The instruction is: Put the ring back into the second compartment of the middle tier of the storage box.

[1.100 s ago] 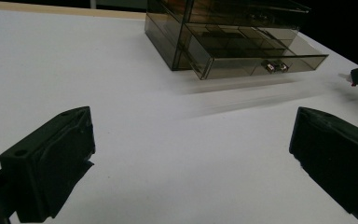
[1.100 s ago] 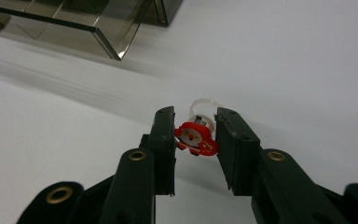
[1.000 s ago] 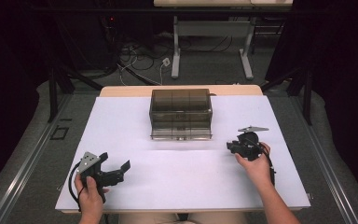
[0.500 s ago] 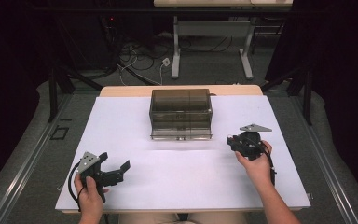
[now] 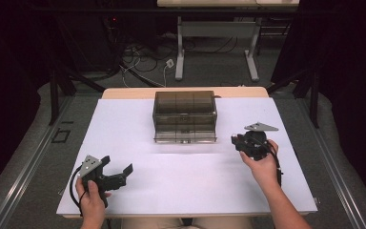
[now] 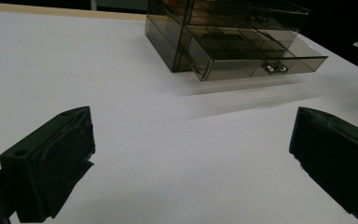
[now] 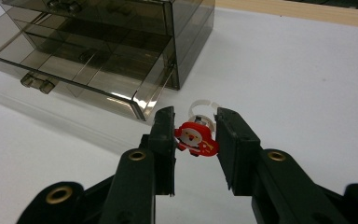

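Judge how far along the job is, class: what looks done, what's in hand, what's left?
Done: the bottom drawer of the smoky drawer box is pulled out. In hand: the right gripper pinches a Santa ring. Left, probably: placing it inside. The left gripper hangs open.

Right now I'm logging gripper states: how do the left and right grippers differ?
The left gripper has its jaws spread wide with nothing between them; the right gripper has its jaws drawn close around a small red Santa ring. The left sits far from the smoky drawer box, near the table's front edge; the right sits just beside its open bottom drawer. Both are hand-held with black jaws.
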Tool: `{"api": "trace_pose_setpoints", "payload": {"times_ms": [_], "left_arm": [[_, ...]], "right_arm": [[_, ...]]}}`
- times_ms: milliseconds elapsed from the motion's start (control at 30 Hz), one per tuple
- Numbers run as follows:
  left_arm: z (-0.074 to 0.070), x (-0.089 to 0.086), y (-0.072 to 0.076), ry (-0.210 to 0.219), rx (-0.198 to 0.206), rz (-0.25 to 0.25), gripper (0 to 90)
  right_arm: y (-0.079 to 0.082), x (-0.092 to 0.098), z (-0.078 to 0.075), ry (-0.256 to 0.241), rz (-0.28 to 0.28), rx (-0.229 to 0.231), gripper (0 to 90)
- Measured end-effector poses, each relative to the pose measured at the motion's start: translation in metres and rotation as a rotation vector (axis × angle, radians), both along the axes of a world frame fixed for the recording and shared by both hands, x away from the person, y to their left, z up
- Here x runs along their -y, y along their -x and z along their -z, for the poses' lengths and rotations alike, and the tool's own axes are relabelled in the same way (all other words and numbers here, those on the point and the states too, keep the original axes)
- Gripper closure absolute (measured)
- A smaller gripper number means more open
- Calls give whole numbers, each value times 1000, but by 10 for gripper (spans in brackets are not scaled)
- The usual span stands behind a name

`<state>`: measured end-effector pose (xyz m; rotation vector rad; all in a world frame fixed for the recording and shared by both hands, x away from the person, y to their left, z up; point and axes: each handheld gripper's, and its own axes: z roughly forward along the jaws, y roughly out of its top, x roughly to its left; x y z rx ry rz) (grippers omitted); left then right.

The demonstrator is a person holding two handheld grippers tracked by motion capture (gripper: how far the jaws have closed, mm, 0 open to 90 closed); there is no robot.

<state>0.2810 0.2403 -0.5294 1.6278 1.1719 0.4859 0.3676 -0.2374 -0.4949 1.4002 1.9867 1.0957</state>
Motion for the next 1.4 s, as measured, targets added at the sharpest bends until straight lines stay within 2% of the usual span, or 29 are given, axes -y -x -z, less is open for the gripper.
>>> {"api": "trace_pose_setpoints", "payload": {"times_ms": [433,633,1000,1400], "left_arm": [[0,0,0,1,1,0,3],[0,0,0,0,1,2,3],[-1,-1,0,1,2,3,3],[-1,-2,0,3,5,1,3]], "right_arm": [[-8,-14,-19,-4,-43,-9,685],[-12,-27,-31,-17,-67,-12,685],[-20,-50,-49,-8,-121,-10,685],[-28,-77,-56,-7,-169,-10,685]]}}
